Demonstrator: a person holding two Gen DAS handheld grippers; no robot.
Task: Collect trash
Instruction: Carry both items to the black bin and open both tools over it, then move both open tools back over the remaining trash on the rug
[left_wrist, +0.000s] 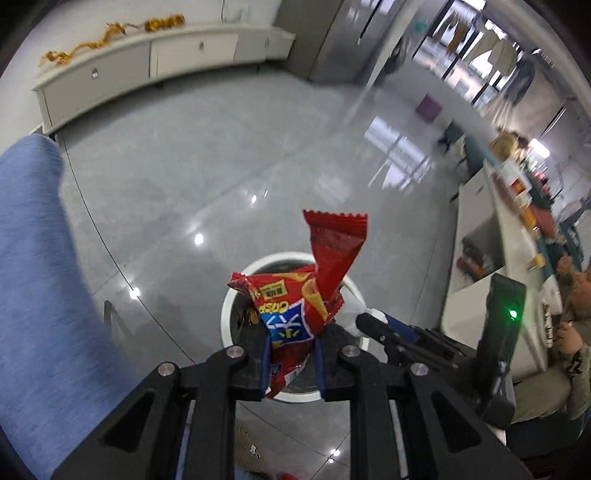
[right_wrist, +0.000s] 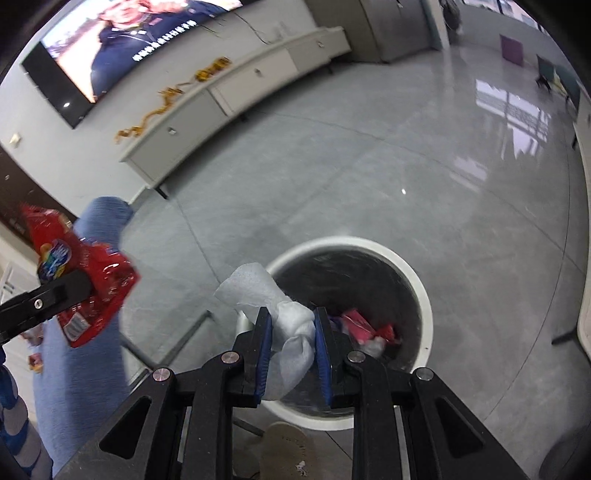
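Clamped in the left hand-held gripper (left_wrist: 291, 352), pads pressed on either side: a red snack bag (left_wrist: 295, 306), crumpled, top flap sticking up. Clamped likewise in the right hand-held gripper (right_wrist: 291, 345), jaws narrowed to the wad's width: a white paper towel (right_wrist: 273, 306), loose end flopping left. Hung directly below both, on the grey floor (right_wrist: 369, 166): a round white-rimmed trash bin (right_wrist: 417, 284), lined dark, already holding red and pink wrappers (right_wrist: 362, 326) and some pale scraps. Judged well along, then: two pieces picked up and brought over the bin, not yet dropped. Left to do, apparently: opening both jaws. Farther off, along the wall: a white cabinet (right_wrist: 236, 96) with orange scraps (right_wrist: 166, 99) strewn on top, possibly still to collect.
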